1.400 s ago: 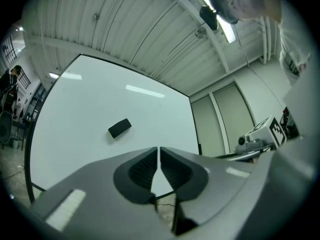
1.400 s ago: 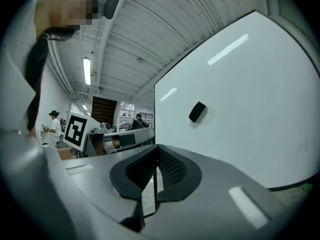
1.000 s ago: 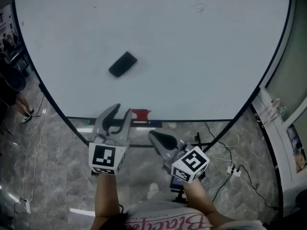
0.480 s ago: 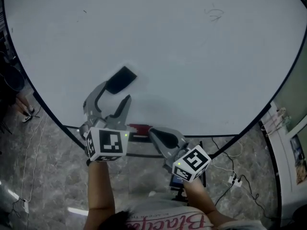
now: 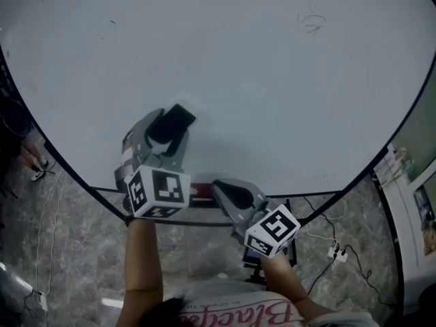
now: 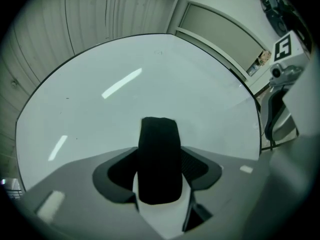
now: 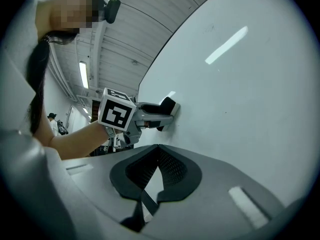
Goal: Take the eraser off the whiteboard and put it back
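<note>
Grey plastic with dark ribbed pads: left gripper (image 5: 168, 127), held level against the board. Its jaws stand wide and have just been closing a little, with the eraser (image 6: 159, 159) between them. In the left gripper view a pale sliver shows beside the eraser's lower edge, so we take the pads as not yet pressing.

Item, eraser: a black oblong lying flat on the whiteboard (image 5: 272, 80), at about 7 o'clock on the board's face in the head view. Its long side runs from 7 toward 1 o'clock.

Item, right gripper (image 5: 219, 188): jaws pressed together at the tips with nothing between them. It sits at 5 o'clock from the left gripper, low by the board's bottom edge and idle.

Item, marker cubes: one on each gripper, left (image 5: 158, 191) and right (image 5: 272, 230).

Item, small red thing (image 5: 201, 193): it lies on the ledge between the two grippers; we cannot tell what it is.

Item, faint scribble (image 5: 312, 22): at 1 o'clock on the board.

Item, stone-patterned floor (image 5: 68, 251): cables (image 5: 334, 251) run across it at 4 o'clock.

Step in hand, as we judge it: the take-off, with the jaws set round the eraser and the grip unfinished.

Next move, as we judge it: close squarely on the two long sides until the pads bite, then draw the eraser straight off the surface without twisting. It goes back flat on the board afterwards. If it clings to the board, a loose pinch may let it slip.
</note>
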Demonstrator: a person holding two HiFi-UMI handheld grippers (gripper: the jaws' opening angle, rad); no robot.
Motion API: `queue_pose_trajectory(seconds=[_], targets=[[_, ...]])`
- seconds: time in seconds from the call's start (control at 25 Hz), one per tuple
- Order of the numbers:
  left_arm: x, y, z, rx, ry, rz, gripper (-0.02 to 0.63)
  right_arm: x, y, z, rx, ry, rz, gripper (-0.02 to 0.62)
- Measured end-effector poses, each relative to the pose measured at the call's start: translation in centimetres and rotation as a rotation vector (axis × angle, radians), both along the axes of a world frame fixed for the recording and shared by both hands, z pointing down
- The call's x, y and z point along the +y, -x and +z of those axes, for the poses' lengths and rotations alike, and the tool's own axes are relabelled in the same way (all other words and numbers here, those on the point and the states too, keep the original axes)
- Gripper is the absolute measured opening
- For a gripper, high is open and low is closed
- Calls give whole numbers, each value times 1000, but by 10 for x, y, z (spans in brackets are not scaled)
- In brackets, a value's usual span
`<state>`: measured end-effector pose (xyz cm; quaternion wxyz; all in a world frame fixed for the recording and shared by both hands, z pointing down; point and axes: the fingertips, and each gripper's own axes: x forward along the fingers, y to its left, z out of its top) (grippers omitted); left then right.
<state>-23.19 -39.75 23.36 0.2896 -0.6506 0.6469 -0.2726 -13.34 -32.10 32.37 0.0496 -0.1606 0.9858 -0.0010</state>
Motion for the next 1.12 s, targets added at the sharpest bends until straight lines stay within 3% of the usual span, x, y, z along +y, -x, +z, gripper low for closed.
queue_pose_trajectory(seconds=[0.32,0.6,0.92,1.12], targets=[[0,-1,-1,42,-25,40,242,-3,1,5,6,15,17,0],[19,-5,-5,124,-73,88,241,2,2,7,15,15,17,0],[61,-10,-5,314,-161,177,242,8,6,12,20,23,12,0],[84,-9,19,529,-160,227,242,10,4,14,21,30,15,0]])
